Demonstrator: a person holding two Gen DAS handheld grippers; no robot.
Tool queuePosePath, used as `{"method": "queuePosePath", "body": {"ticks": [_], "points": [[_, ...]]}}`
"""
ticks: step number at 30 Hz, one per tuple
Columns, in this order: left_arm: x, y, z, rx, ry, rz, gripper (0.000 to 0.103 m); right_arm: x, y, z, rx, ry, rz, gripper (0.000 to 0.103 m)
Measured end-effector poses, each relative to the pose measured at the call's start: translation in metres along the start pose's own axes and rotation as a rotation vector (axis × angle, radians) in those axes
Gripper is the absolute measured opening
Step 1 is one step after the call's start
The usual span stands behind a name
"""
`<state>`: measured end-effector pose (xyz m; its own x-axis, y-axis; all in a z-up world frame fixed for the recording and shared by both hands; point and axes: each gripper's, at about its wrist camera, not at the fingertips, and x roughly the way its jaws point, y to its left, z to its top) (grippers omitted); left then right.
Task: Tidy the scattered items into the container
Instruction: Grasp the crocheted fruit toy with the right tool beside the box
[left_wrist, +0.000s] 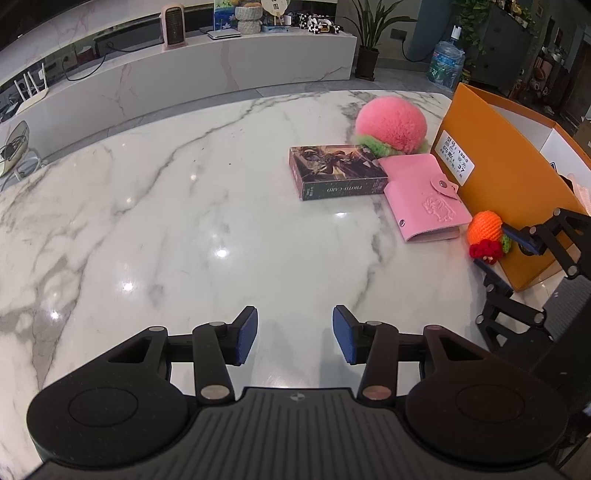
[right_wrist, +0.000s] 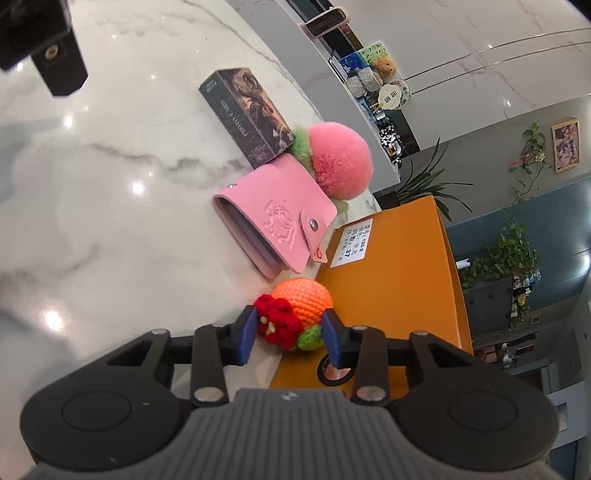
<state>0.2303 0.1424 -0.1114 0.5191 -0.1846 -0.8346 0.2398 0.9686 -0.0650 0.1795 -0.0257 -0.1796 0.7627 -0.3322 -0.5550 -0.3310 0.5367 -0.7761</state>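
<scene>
An orange crocheted fruit with red flower and green leaf (right_wrist: 295, 314) sits between the pads of my right gripper (right_wrist: 290, 332), which is shut on it beside the orange box (right_wrist: 395, 280). It also shows in the left wrist view (left_wrist: 485, 236), with the right gripper (left_wrist: 506, 245) around it. A pink card wallet (left_wrist: 421, 197) (right_wrist: 273, 218), a dark photo-card box (left_wrist: 338, 171) (right_wrist: 247, 114) and a pink fluffy peach plush (left_wrist: 391, 125) (right_wrist: 338, 162) lie on the marble table next to the orange box (left_wrist: 498, 173). My left gripper (left_wrist: 294, 334) is open and empty over the table.
The white marble table (left_wrist: 166, 206) spreads left of the items. A long marble counter (left_wrist: 221, 70) with a heater and ornaments stands behind it. A water jug (left_wrist: 445, 62) and potted plant (left_wrist: 369, 44) stand on the floor beyond.
</scene>
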Motion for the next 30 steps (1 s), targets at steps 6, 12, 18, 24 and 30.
{"method": "queuePosePath", "body": {"ticks": [6,12,18,24,30], "points": [[0.0,-0.006,0.007,0.022,-0.009,-0.029,0.053,-0.019,-0.008,-0.002,0.05,-0.042,0.075,0.006],[0.001,-0.015,0.024,0.063,-0.031,-0.044,0.053,-0.038,-0.039,0.007,0.152,-0.118,0.124,0.0],[0.002,-0.024,0.049,0.104,-0.068,-0.042,0.053,-0.05,-0.087,0.011,0.292,-0.188,0.177,0.0],[0.006,-0.034,0.058,0.131,-0.081,-0.039,0.053,-0.038,-0.078,0.008,0.227,-0.132,0.274,0.009],[0.019,-0.03,0.048,0.127,-0.032,-0.03,0.053,-0.02,-0.054,0.009,0.176,-0.101,0.277,0.053]]}}
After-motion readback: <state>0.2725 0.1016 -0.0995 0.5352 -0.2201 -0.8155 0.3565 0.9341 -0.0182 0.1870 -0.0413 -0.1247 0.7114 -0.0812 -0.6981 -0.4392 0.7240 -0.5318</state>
